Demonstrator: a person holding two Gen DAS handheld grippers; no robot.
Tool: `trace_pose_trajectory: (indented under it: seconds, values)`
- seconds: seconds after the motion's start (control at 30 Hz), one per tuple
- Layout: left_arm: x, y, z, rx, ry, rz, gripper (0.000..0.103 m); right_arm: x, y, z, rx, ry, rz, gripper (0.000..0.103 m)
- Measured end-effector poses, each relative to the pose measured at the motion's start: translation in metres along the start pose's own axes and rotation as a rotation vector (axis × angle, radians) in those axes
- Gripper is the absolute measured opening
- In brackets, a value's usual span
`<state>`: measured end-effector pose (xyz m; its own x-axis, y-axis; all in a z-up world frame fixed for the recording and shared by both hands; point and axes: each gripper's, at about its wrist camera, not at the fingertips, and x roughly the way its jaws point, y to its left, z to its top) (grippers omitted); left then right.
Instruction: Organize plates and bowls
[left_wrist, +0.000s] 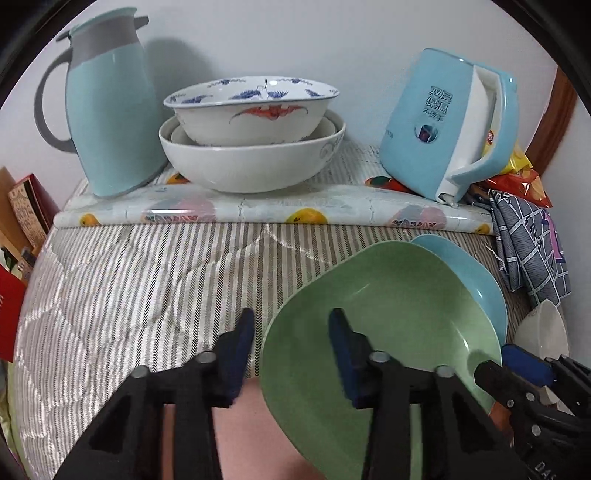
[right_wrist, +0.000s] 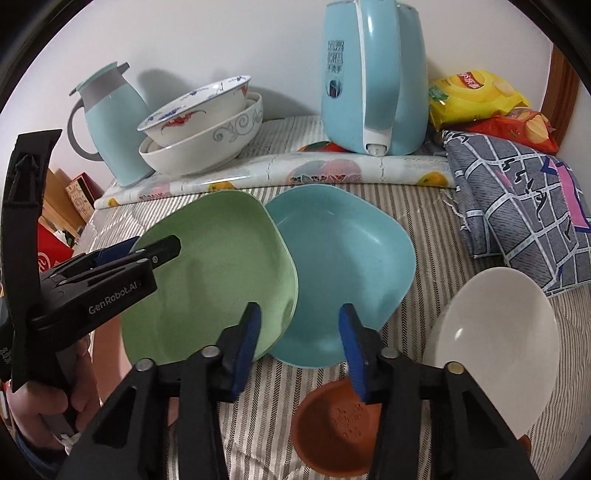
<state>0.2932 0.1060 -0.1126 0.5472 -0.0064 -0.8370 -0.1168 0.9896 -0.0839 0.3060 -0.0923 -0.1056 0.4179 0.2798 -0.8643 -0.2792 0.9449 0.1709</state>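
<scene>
A green plate (left_wrist: 388, 325) (right_wrist: 218, 273) overlaps the edge of a blue plate (left_wrist: 469, 273) (right_wrist: 343, 266) on the striped cloth. My left gripper (left_wrist: 291, 350) (right_wrist: 147, 247) is open, its jaws straddling the green plate's left rim. My right gripper (right_wrist: 299, 339) (left_wrist: 513, 365) is open over the near edges of both plates, holding nothing. A white plate (right_wrist: 498, 343) (left_wrist: 543, 328) and a small brown dish (right_wrist: 336, 424) lie at the near right. A patterned bowl (left_wrist: 251, 107) (right_wrist: 195, 110) sits nested in a large white bowl (left_wrist: 251, 162) (right_wrist: 203, 147) at the back.
A light blue thermos jug (left_wrist: 110, 110) (right_wrist: 110, 122) stands at the back left, a blue kettle (left_wrist: 443, 122) (right_wrist: 369, 81) at the back right. A checked cloth (right_wrist: 524, 199) (left_wrist: 524, 240) and snack bags (right_wrist: 480, 99) lie at the right. Boxes (left_wrist: 26, 214) stand off the left edge.
</scene>
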Motion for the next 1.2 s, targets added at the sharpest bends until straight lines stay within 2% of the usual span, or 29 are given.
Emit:
trace_pose_trajectory:
  seconds: [0.07,0.2,0.3,0.6,0.93,1.2]
  values:
    - [0.002,0.001,-0.001,0.0,0.006,-0.011,0.026,0.003,0.001,0.001,0.004,0.009,0.0,0.027]
    - [-0.001,0.002,-0.002,0.007,-0.003,-0.022,0.022,0.008,0.008,0.001,-0.009,0.015,0.007,0.015]
    - [-0.005,0.005,-0.002,0.004,-0.012,-0.031,0.021,0.005,0.013,-0.001,-0.02,0.003,-0.022,0.014]
    - [-0.023,0.018,-0.01,-0.01,-0.028,-0.034,0.021,-0.008,0.03,-0.012,-0.021,0.007,-0.017,0.013]
    - [-0.055,0.05,-0.029,-0.047,-0.048,-0.013,0.021,-0.026,0.065,-0.032,-0.042,0.003,0.014,0.013]
    - [-0.06,0.072,-0.047,-0.058,-0.032,-0.004,0.021,-0.024,0.088,-0.053,-0.055,0.022,0.024,0.013]
